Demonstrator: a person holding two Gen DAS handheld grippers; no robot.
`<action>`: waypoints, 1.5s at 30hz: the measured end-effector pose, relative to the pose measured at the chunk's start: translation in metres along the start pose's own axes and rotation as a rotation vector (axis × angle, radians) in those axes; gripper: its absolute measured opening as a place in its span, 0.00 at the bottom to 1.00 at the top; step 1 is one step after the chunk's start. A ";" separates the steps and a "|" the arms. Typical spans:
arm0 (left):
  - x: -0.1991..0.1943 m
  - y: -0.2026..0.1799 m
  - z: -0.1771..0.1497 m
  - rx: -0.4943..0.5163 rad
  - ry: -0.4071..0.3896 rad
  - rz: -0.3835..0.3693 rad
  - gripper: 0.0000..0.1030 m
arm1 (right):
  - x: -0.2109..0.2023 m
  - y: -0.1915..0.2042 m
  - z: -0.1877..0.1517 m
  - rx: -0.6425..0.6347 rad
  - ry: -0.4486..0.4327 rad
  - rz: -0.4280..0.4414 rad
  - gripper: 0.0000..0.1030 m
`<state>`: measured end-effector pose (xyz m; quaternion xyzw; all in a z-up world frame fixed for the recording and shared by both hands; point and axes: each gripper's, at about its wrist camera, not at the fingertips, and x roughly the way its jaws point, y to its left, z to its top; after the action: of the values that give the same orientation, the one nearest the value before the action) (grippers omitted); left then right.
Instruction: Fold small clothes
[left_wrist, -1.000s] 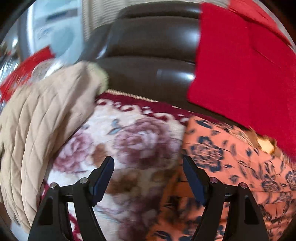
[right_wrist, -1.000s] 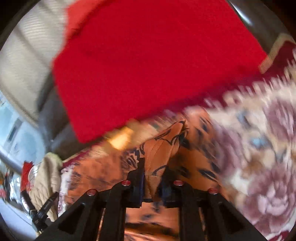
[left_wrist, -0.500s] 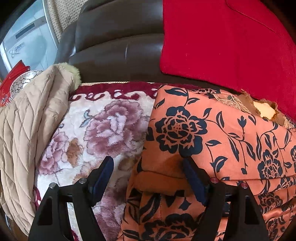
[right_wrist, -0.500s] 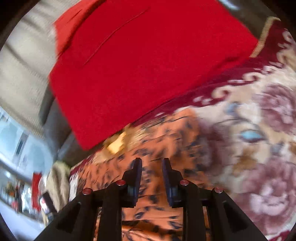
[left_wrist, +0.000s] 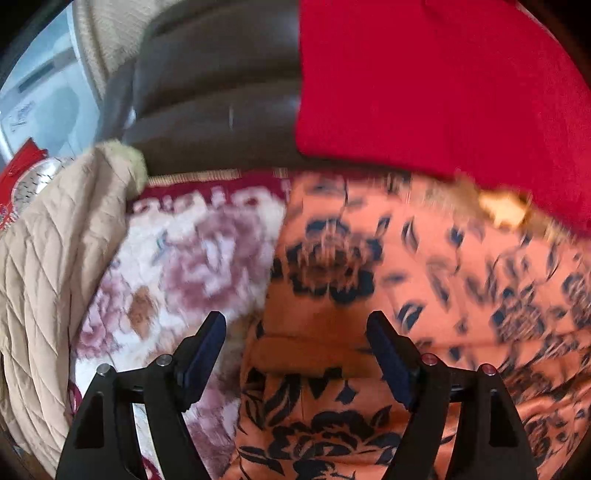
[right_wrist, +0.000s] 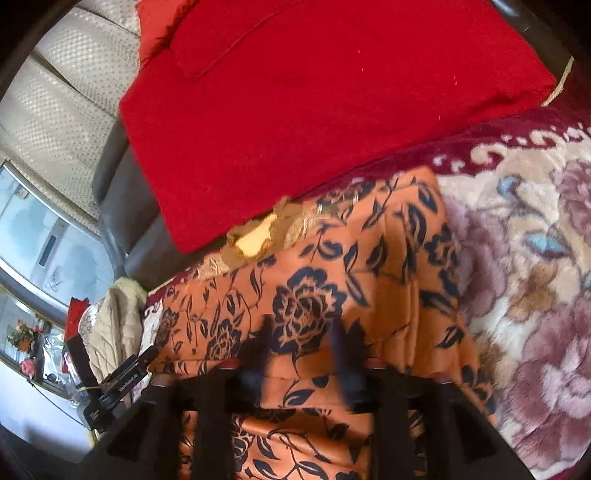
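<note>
Orange floral garment (left_wrist: 424, 280) spread flat on floral blanket (left_wrist: 192, 266), far edge against red cushion (right_wrist: 314, 110). Left gripper (left_wrist: 295, 332) open above garment's left edge. Right gripper (right_wrist: 301, 334) blurred, jaws parted over garment, holding nothing.

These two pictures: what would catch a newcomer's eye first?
Probably the orange cloth with black flowers, spread on a plush floral blanket just ahead of both grippers. Behind it a bright red cushion leans on the dark sofa back. A beige quilted jacket lies heaped at the left.
</note>
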<state>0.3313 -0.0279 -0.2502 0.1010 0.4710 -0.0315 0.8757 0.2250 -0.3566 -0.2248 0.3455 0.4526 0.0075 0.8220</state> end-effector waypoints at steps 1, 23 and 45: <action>0.011 -0.001 -0.003 0.006 0.051 -0.002 0.78 | 0.008 0.000 -0.004 0.003 0.017 0.001 0.77; -0.119 0.091 -0.136 -0.062 -0.057 -0.193 0.78 | -0.045 0.081 -0.142 -0.284 0.142 0.243 0.73; -0.097 0.111 -0.220 -0.129 0.166 -0.344 0.78 | -0.040 0.090 -0.247 -0.468 0.481 0.202 0.47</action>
<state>0.1139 0.1225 -0.2714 -0.0349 0.5529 -0.1420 0.8203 0.0434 -0.1630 -0.2299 0.1789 0.5829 0.2736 0.7438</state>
